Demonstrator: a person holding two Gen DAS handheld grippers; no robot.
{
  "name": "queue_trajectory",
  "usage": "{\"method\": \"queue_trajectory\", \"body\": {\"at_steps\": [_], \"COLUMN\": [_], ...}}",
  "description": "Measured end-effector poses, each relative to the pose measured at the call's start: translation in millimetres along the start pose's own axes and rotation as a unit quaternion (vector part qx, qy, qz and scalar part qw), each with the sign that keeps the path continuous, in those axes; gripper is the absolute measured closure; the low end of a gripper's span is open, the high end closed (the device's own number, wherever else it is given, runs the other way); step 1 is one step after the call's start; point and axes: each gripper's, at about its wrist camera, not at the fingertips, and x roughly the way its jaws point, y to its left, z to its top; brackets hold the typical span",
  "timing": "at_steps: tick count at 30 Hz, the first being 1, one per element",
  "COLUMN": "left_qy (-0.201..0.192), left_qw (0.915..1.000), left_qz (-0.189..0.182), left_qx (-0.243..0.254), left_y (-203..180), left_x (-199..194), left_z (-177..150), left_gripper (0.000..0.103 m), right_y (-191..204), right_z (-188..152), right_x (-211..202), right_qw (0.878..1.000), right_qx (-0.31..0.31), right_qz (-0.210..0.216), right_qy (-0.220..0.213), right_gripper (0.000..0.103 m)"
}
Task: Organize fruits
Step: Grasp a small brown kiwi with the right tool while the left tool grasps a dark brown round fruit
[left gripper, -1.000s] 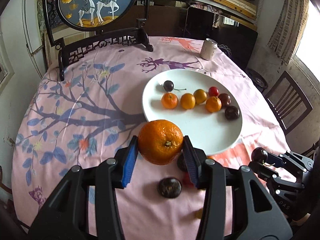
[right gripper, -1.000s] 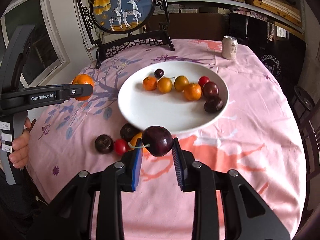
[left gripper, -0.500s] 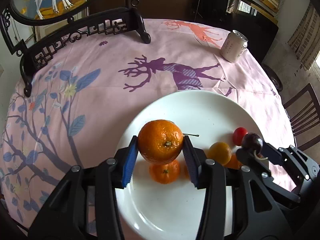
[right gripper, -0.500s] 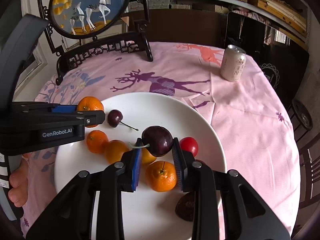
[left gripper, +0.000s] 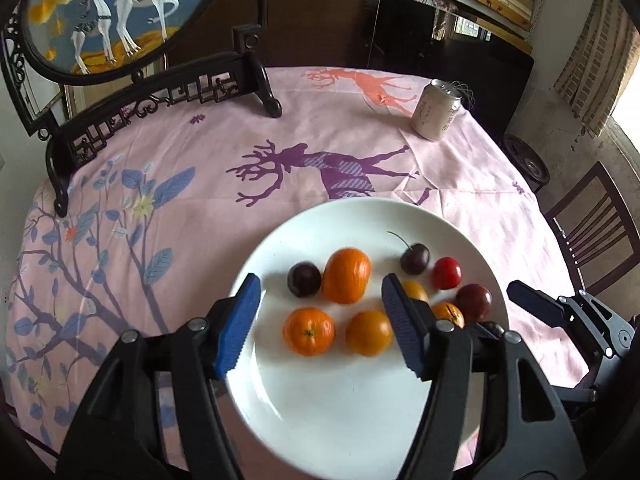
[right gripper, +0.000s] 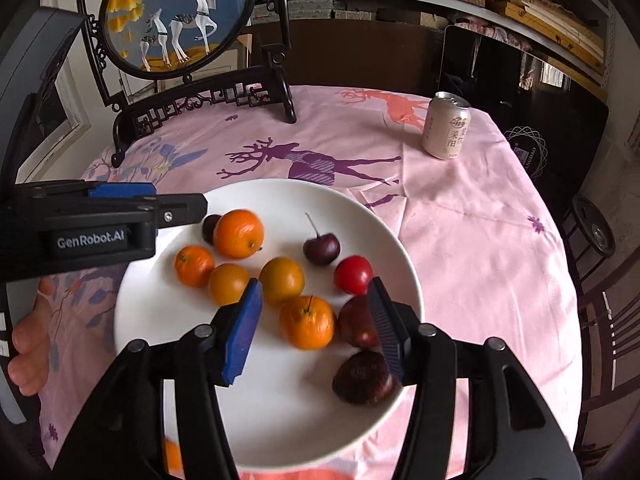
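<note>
A white plate (left gripper: 360, 420) (right gripper: 280, 420) holds several small oranges, dark plums and a red tomato (right gripper: 353, 275). The big orange (left gripper: 346, 276) (right gripper: 239, 234) lies on the plate, slightly blurred, just ahead of my left gripper (left gripper: 320, 324) (right gripper: 120, 216). That gripper's jaws are opening, with nothing pressed between them. A dark cherry (right gripper: 321, 248) (left gripper: 415, 258) with a stem lies on the plate ahead of my right gripper (right gripper: 316, 328) (left gripper: 560, 312). Its jaws are opening too, and no fruit is gripped. A small orange (right gripper: 307, 322) shows on the plate below them.
The pink patterned tablecloth (left gripper: 200, 184) covers a round table. A drink can (left gripper: 438, 110) (right gripper: 446, 126) stands at the far right. A black framed deer screen (left gripper: 120, 16) stands at the back left. A wooden chair (left gripper: 592, 232) is at the right. A person's hand (right gripper: 28, 340) holds the left gripper.
Both grippers moved forward over the plate and opened. The big orange left the left jaws and the dark cherry left the right jaws; both now lie on the plate.
</note>
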Motion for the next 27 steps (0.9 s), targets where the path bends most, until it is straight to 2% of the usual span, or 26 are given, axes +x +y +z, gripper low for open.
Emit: {"method": "queue_trajectory", "body": {"at_steps": [3,6,10,13,18,22,25,27], "left_qy": [-0.026,-0.046,-0.042,-0.035,-0.03,-0.029,-0.029,-0.028], "left_qw": [0.9996,0.9989,0.9989,0.9989,0.9972,0.9966,0.9965,0.9966], "left_qz": [-0.004,0.002,0.013,0.029,0.055,0.053,0.056,0.055], "left_qx": [0.004,0.007,0.013,-0.004,-0.04,-0.057,-0.055,-0.056], "left_y": [2,2,3,18,49,64,67,68], "left_x": [-45,-81,-94,-94,-100,-105,-108,-108], "left_z": [-37,-91,-160,-193,-216,-223,-227,-229], "left_gripper": [0.03,0.022,0.021,0.021,0.021,0.021,0.021,0.021], "right_y": [10,29,60,79,100,118,131,135], "right_z": [-34,-82,-136,-154,-166,-176,-180,-182], "right_x": [-46,-83,-104,-107,-100,-84,-74,-66], "right_qw": [1.0,0.999,0.998,0.998,0.997,0.994,0.993,0.992], "right_qx": [0.001,0.0,-0.01,-0.025,-0.039,-0.046,-0.061,-0.063], "right_qz": [0.02,0.045,0.052,0.049,0.072,0.103,0.103,0.106], "right_qy": [-0.011,-0.03,-0.038,-0.028,-0.007,0.016,0.018,0.025], "right_gripper": [0.042,0.037,0.037,0.037,0.037,0.037,0.037,0.05]}}
